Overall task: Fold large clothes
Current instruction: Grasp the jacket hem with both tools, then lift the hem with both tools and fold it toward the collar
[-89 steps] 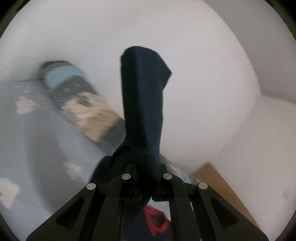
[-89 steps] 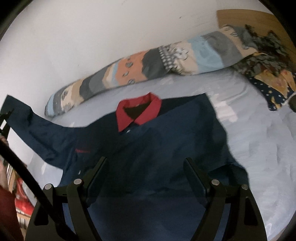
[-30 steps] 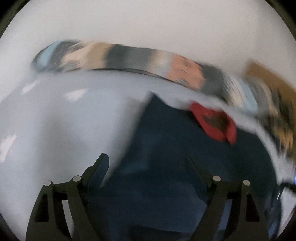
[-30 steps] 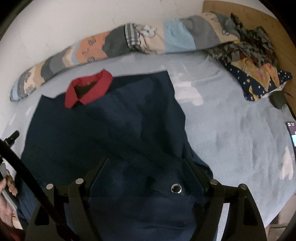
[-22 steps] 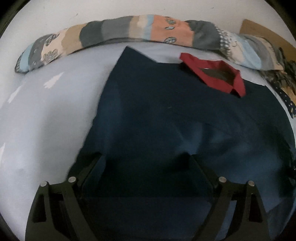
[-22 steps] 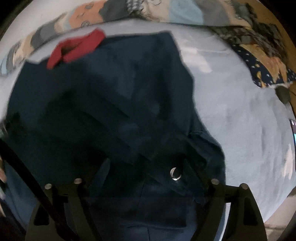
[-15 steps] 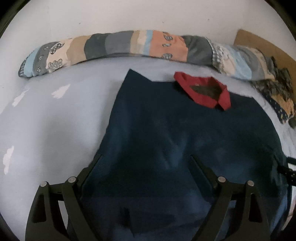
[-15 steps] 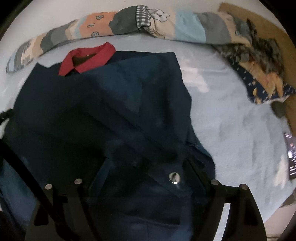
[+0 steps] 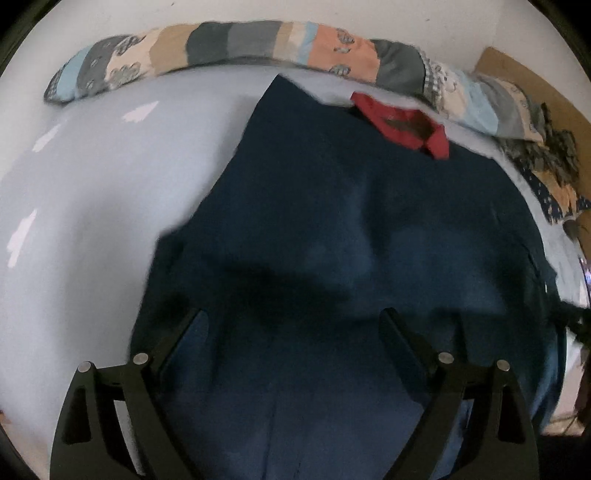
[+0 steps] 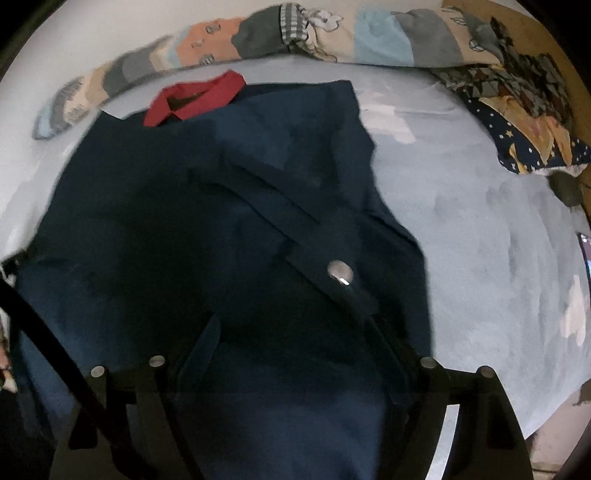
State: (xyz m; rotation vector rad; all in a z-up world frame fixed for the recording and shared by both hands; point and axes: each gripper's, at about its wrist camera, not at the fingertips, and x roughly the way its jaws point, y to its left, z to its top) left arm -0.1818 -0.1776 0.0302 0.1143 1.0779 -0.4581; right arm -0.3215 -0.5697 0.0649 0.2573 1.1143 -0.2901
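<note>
A large navy shirt (image 9: pixel 332 221) with a red collar (image 9: pixel 402 123) lies flat on a light blue bed (image 9: pixel 92 184), its sleeves folded in over the body. In the right wrist view the shirt (image 10: pixel 184 221) shows a folded sleeve cuff with a silver snap (image 10: pixel 340 271) and the red collar (image 10: pixel 192 98). My left gripper (image 9: pixel 293 321) is open and empty, just above the shirt's lower half. My right gripper (image 10: pixel 295 332) is open and empty, above the lower right part of the shirt near the cuff.
A long patchwork bolster pillow (image 9: pixel 229 48) lies along the white wall behind the shirt. A dark star-print bundle (image 10: pixel 524 122) sits at the bed's right, by a wooden headboard (image 10: pixel 532 26). A phone (image 10: pixel 585 251) lies near the right edge.
Three seconds ago my left gripper held the sleeve up; it has since let go and the sleeve lies folded on the shirt. Both grippers have moved lower over the shirt.
</note>
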